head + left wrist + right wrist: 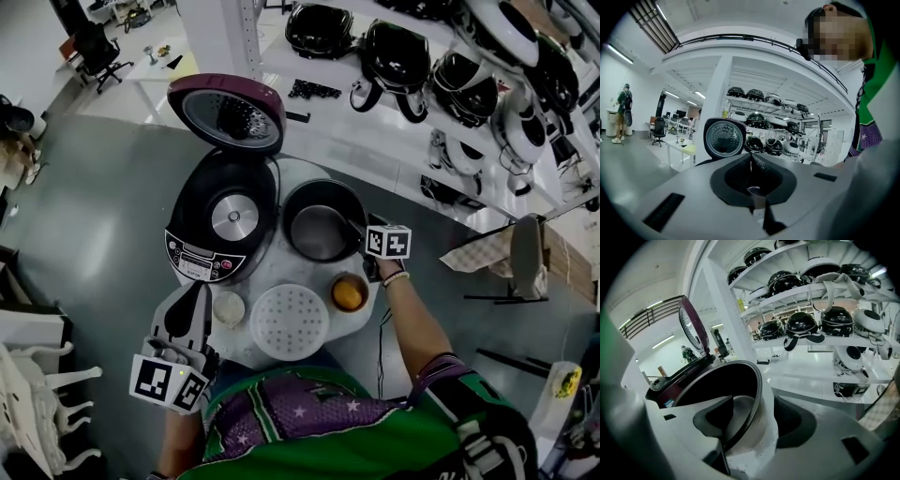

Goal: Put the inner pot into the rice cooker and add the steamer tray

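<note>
The dark red rice cooker [223, 225] stands on the table's left with its lid [228, 112] raised and its well empty. To its right sits the metal inner pot [319, 232]. My right gripper [359, 236] is at the pot's right rim. In the right gripper view the right gripper [754, 404] straddles the pot wall [764, 427], one jaw inside and one outside, with a gap left at the inner pad. The white perforated steamer tray [290, 322] lies flat at the table's front. My left gripper [199, 298] is shut and empty by the front left edge.
A small bowl with something orange [349, 293] sits right of the tray and a small white cup [228, 307] to its left, all on the round white table [281, 272]. Shelves of other rice cookers [403, 56] stand behind. A cloth-draped stand [525, 248] is at the right.
</note>
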A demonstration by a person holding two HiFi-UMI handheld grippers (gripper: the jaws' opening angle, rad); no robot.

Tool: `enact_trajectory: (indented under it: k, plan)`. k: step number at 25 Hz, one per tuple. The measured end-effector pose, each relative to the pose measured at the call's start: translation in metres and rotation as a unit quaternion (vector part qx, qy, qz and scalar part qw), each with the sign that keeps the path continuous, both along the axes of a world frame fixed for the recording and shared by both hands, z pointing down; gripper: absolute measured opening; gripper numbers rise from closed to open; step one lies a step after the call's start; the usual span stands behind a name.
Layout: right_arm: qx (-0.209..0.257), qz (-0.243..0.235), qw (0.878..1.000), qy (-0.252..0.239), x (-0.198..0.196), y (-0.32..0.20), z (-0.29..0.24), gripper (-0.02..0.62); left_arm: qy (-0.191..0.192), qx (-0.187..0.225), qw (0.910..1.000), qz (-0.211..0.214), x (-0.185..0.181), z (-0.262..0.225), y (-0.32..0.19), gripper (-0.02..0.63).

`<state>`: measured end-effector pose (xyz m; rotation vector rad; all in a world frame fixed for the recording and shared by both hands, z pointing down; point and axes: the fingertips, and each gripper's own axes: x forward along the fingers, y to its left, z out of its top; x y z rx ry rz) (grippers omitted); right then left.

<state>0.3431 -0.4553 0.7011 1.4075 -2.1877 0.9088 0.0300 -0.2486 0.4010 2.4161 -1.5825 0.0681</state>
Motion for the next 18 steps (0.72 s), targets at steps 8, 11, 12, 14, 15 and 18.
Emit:
enact_trajectory:
  k: [8,11,12,14,15,18]
  plan:
    - [-0.016,0.02,0.999,0.042,0.001,-0.011,0.014,0.167,-0.002,-0.009,0.9998,-0.017,-0.004,0.007,0.007,0.023]
    - [-0.019,0.034,0.998,0.054,0.001,-0.014,0.015,0.128,0.002,-0.01,0.9998,-0.017,-0.009,0.009,0.01,0.023]
    - [-0.019,0.037,0.997,0.061,0.001,-0.014,0.015,0.108,0.003,-0.01,0.9998,-0.016,-0.012,0.01,0.011,0.023]
    - [-0.017,0.044,0.996,0.082,0.002,-0.015,0.014,0.063,0.006,-0.013,0.9998,-0.011,-0.018,0.013,0.013,0.023]
    - [-0.018,0.049,0.994,0.092,0.002,-0.015,0.014,0.035,0.008,-0.016,0.9998,-0.009,-0.021,0.014,0.015,0.023]
    - [-0.026,0.062,0.991,0.113,0.004,-0.011,0.015,0.017,0.012,-0.015,0.9998,-0.003,-0.033,0.011,0.018,0.023]
